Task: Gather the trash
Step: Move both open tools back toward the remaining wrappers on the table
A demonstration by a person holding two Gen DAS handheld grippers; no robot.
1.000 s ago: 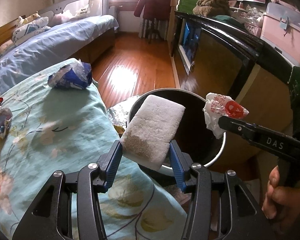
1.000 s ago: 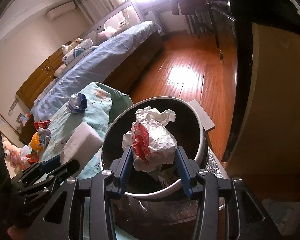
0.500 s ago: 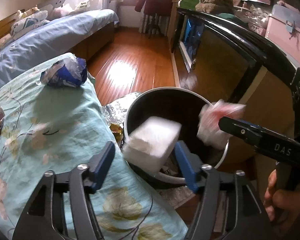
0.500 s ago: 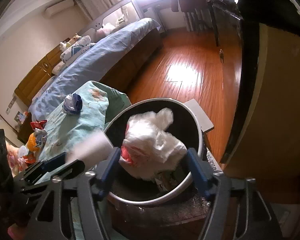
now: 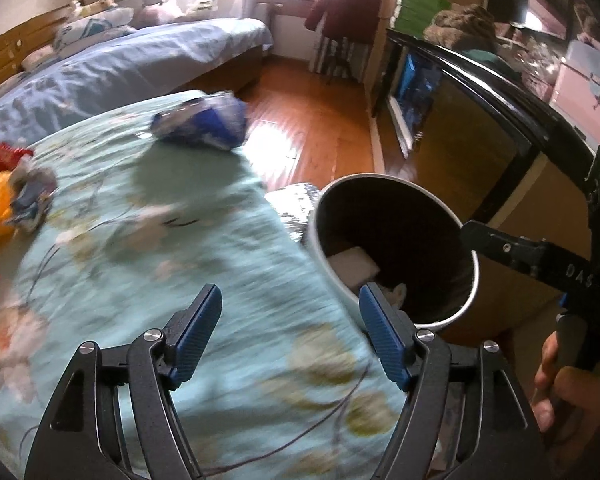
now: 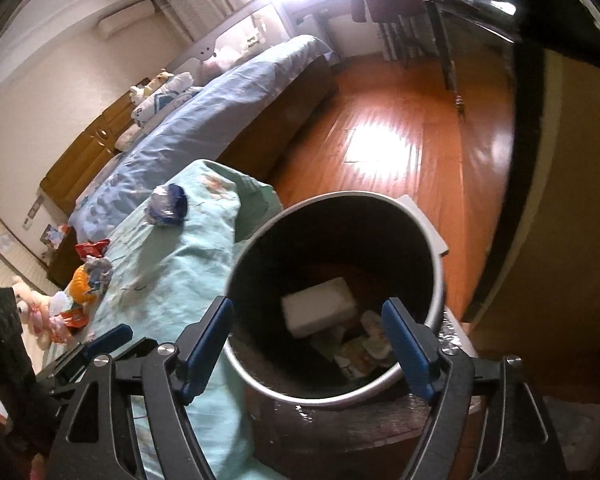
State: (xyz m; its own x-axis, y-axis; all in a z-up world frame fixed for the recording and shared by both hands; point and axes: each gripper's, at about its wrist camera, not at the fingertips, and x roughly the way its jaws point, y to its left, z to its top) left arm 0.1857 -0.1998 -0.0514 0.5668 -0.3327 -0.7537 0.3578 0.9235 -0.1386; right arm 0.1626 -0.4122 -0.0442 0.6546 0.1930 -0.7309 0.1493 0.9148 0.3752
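Both grippers, left (image 5: 290, 334) and right (image 6: 310, 344), have empty jaws spreading apart. A white foam block (image 6: 319, 306) lies inside the round bin (image 6: 436, 280) atop crumpled wrappers (image 6: 366, 346); a blue wrapper (image 5: 204, 124) sits on the floral bedspread (image 5: 140, 240).

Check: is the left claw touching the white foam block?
Apart. The right wrist view shows the white foam block lying inside the bin; the left claw, opening, holds nothing.

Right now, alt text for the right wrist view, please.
The right gripper hangs with empty jaws opening over a round dark trash bin; inside lie a white foam block and crumpled wrappers. Left of the bin, a floral teal blanket holds a blue-and-white wrapper and colourful packets.
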